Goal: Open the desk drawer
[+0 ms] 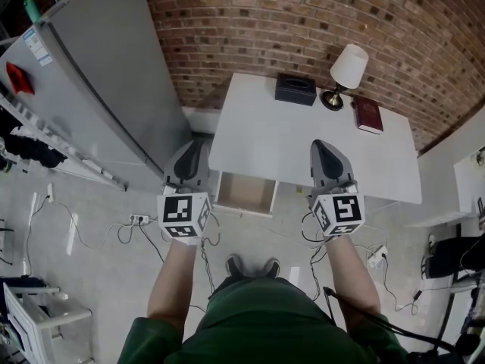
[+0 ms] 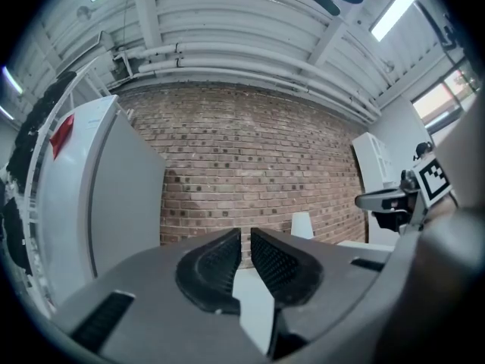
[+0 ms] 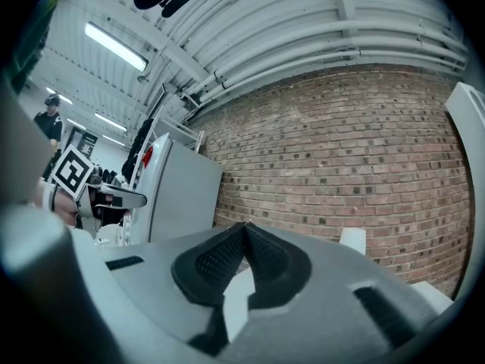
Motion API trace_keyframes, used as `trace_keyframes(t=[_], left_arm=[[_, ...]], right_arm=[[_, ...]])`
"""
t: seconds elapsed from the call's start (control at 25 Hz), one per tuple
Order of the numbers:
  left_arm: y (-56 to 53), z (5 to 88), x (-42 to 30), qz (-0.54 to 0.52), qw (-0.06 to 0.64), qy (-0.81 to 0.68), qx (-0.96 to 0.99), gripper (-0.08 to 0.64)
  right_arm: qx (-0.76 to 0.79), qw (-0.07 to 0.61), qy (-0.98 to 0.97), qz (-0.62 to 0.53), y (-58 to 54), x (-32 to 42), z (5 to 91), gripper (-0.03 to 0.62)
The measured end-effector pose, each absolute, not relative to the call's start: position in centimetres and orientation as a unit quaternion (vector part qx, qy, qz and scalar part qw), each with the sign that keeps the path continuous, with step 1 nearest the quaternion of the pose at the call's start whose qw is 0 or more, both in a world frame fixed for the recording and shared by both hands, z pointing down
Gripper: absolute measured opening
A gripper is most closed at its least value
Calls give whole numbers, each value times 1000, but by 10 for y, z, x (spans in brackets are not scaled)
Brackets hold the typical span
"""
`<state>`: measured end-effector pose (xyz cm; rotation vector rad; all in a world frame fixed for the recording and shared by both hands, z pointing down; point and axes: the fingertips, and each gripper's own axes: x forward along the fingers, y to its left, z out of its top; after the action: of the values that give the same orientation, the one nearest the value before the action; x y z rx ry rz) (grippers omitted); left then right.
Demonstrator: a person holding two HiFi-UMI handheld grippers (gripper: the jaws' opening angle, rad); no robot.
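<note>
Since the drawer [image 1: 244, 192] stands pulled out from the desk's [image 1: 261, 131] near edge, close to its near left corner, with its pale inside bare to the camera, we judge the task done or nearly so; whether it has reached the end of its travel we cannot tell. Neither tool touches it. The left gripper [image 1: 194, 145] hangs just off the desk's left edge, beside the drawer, and the right gripper [image 1: 321, 145] hangs over the near edge, to the drawer's right. In the left gripper view the ribbed pads [image 2: 214, 268] stand a narrow slit apart with nothing between them; in the right gripper view the pads [image 3: 216, 260] meet at their tips, closed on nothing. We count one desk, one drawer and two grippers. Along the far edge of the desk, by the brick wall [image 1: 303, 21], we count three things: one black box [image 1: 295, 89], one lamp [image 1: 347, 70] with a white shade, and one dark red book [image 1: 369, 116] toward the far right corner. One grey fridge [image 1: 106, 82] stands to the left of the desk, well apart from the drawer.
</note>
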<state>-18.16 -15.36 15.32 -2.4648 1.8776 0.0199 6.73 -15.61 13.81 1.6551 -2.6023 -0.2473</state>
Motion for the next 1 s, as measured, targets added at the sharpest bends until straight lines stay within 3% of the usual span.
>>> trace_keyframes(t=[1.0], left_arm=[[-155,155,-187,9,19,600,-800,38]], right_arm=[[532,26,-843,-79,-154,54,140,0]])
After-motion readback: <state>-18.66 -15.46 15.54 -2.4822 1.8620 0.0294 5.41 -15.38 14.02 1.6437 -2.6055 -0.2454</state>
